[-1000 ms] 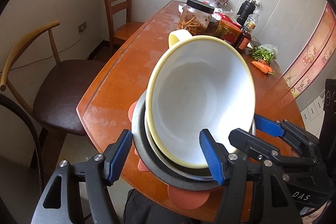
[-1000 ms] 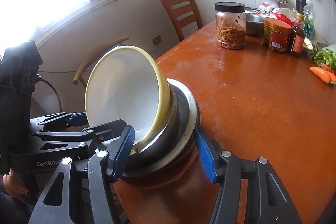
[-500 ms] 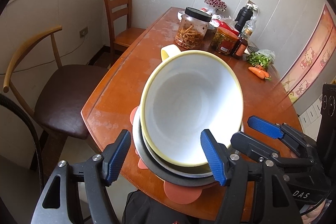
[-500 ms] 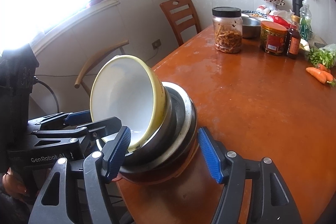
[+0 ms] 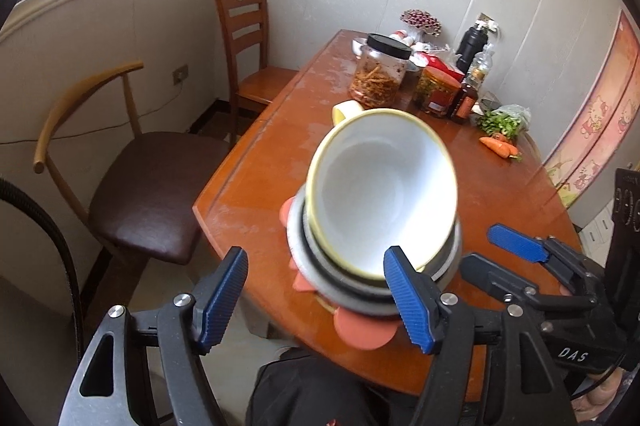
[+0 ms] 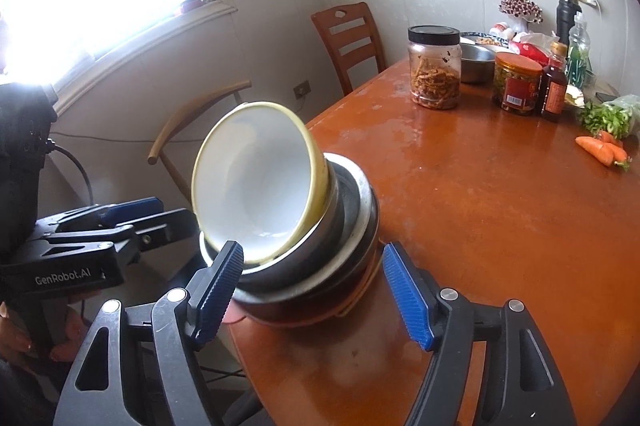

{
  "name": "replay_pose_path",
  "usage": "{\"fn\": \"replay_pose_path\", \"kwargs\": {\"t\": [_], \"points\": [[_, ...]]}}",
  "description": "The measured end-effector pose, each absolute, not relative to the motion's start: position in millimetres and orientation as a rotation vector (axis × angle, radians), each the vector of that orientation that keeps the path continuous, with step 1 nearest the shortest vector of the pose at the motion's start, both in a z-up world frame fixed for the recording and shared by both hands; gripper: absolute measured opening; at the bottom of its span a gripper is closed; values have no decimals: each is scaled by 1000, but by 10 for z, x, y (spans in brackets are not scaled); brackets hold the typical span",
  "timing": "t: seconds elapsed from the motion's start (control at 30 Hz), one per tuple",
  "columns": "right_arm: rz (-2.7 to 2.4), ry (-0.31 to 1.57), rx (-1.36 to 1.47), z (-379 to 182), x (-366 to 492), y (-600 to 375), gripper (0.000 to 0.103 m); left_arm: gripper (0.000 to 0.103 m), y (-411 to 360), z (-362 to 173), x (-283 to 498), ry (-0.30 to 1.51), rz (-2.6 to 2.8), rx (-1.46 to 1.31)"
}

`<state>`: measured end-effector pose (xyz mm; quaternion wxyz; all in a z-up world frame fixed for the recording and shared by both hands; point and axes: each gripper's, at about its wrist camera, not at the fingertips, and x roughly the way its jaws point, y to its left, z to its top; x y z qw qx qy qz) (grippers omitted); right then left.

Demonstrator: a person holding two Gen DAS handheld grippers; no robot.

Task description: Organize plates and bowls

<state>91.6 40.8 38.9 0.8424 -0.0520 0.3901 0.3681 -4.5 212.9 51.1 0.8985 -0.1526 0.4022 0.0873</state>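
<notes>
Yellow-rimmed white ceramic bowl [image 5: 384, 194] sits tilted in a stack, nested in a steel bowl [image 6: 316, 258] on a scalloped orange plate [image 5: 362, 326] at the near edge of the brown wooden table [image 6: 500, 194]. Both claws gape wide and grip nothing: the left gripper [image 5: 316, 300] has the stack at its one o'clock, and the right gripper [image 6: 312, 292] frames it at twelve. Compared with half a second ago, both claws have drawn back, so the stack looks smaller; a black-lidded jar [image 6: 434, 66] stands farther off.
</notes>
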Motion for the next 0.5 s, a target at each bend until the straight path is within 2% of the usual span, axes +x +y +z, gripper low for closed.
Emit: {"fn": "replay_pose_path", "kwargs": {"t": [0.5], "points": [[765,837,-192,59,725,307,75,71,2506,111,-220,904,201,-428]]}}
